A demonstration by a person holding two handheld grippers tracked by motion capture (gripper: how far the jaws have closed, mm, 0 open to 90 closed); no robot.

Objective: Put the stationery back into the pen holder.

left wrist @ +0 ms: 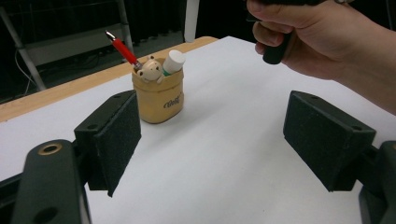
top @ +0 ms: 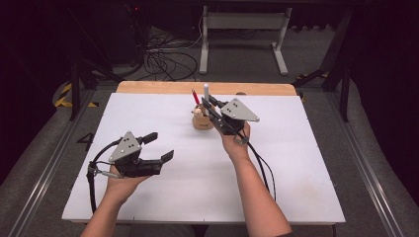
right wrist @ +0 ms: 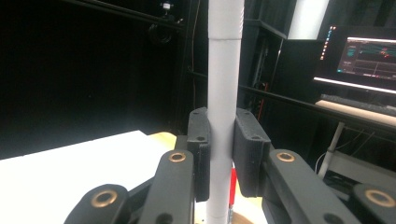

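Right gripper [right wrist: 220, 154] clamped on white pen [right wrist: 223, 93] above the holder [top: 202, 121]; left gripper [top: 159, 145] open; a tilted pen risks tipping the holder.

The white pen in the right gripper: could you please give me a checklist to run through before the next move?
1. Right gripper shut on the white pen: ok, pads press both sides.
2. Pen upright in the grip: ok.
3. Pen's lower end over the cup: ok, it points down beside the red pen.
4. Whether that end is inside the cup: cannot tell.
5. Room in the cup: cannot tell; besides the red pen, a white stick stands in it.
6. Left gripper out of the way: ok, open, well apart from the cup.
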